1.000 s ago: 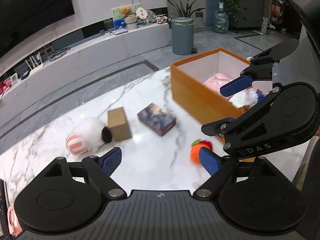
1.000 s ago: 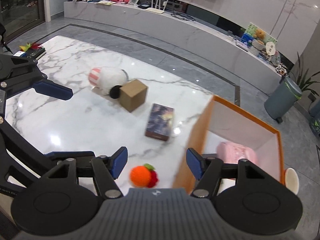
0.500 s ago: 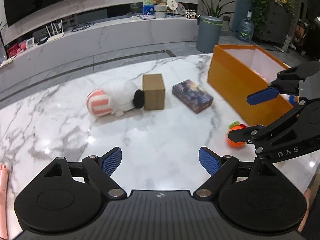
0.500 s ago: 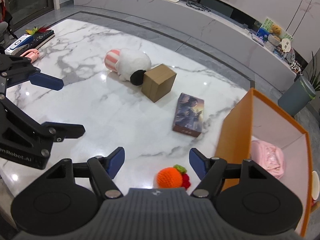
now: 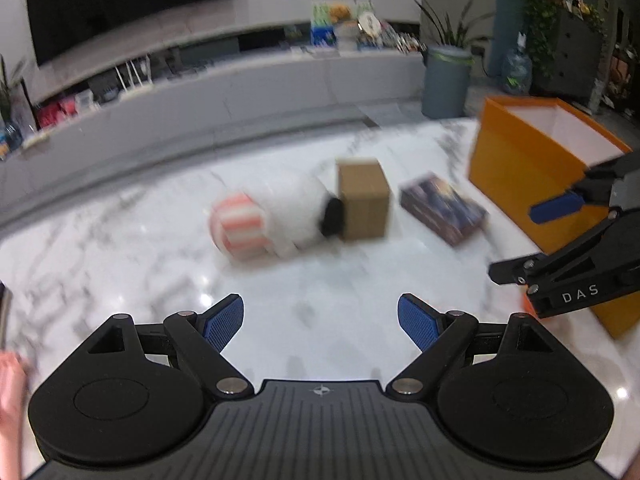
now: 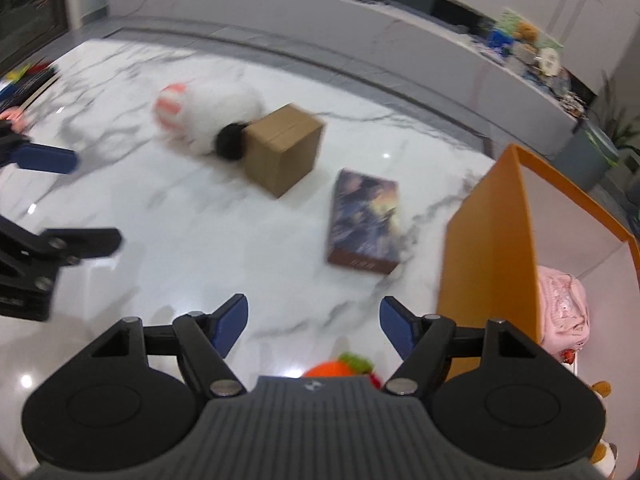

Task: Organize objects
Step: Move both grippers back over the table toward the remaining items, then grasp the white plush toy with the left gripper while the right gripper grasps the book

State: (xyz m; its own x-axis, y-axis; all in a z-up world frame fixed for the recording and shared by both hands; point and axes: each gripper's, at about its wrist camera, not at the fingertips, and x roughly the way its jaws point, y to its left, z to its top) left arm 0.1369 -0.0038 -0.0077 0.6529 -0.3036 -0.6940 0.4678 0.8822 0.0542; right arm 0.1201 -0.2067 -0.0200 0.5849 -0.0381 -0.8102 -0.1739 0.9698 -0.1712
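Centrally, fluffy plush (image 5: 280, 220) touching cardboard cube (image 5: 363, 200) — blurred, seemingly.

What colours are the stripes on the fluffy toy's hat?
Pink-orange and white stripes on the plush toy's hat, seen best in the left wrist view.

The letters "DAS" stand in white on the black right tongs (image 5: 560, 236); nothing else is legible.
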